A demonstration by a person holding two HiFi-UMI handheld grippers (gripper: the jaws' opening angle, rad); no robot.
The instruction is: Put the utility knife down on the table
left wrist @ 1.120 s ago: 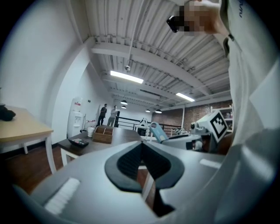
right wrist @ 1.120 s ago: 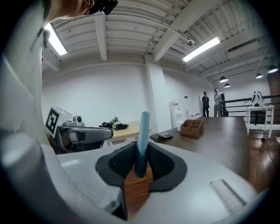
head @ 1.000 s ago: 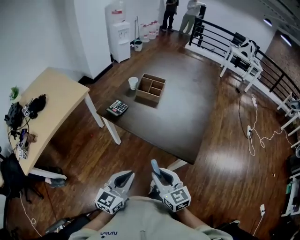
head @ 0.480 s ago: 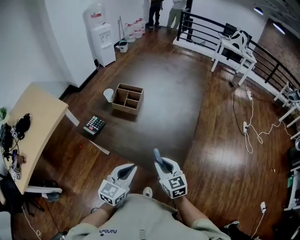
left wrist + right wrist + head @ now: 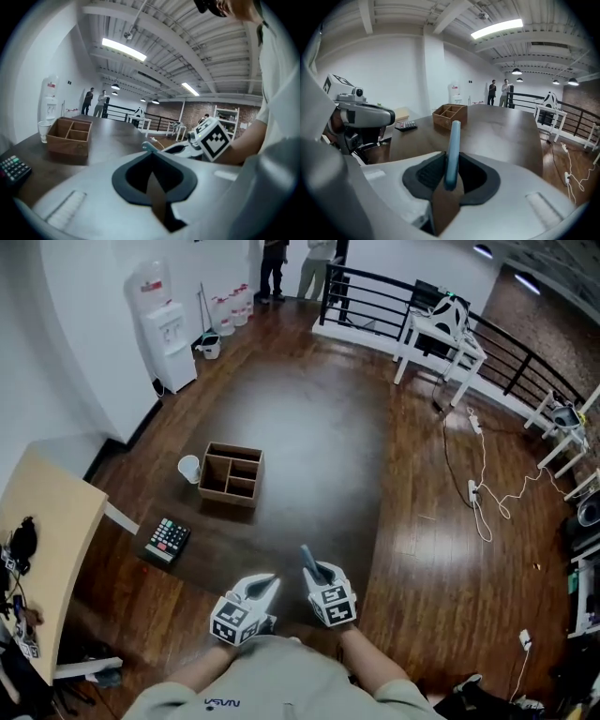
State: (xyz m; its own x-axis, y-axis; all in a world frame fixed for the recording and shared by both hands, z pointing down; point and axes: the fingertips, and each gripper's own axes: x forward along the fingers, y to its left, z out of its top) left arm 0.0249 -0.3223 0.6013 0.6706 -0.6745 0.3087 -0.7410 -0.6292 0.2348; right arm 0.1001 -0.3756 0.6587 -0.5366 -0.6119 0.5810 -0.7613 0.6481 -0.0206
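Utility knife [image 5: 451, 140] is clamped in my right gripper [image 5: 315, 572]. The jaws pinch the lower end of its slim blue-grey handle, so most of it sticks up and away from me. I judge it light and rigid, with a smooth shell that could slide in the pads if I tilt it hard. I can't tell whether the blade is out, so I'd treat the free end as sharp. The hold low on the handle looks sound for laying it flat.

My left gripper [image 5: 268, 582] is clenched on nothing, just left of the right one. Both are close to my body, by the near edge of the dark tabletop [image 5: 319, 427]. That surface is broad, flat and mostly bare. A wooden divided box [image 5: 231, 474], a paper cup [image 5: 189, 468] just beside it and a calculator [image 5: 168, 537] sit toward its left side. A pale desk [image 5: 42, 540] stands further left, a water dispenser [image 5: 167, 324] is by the far wall, and cables [image 5: 478, 493] trail on the floor to the right.
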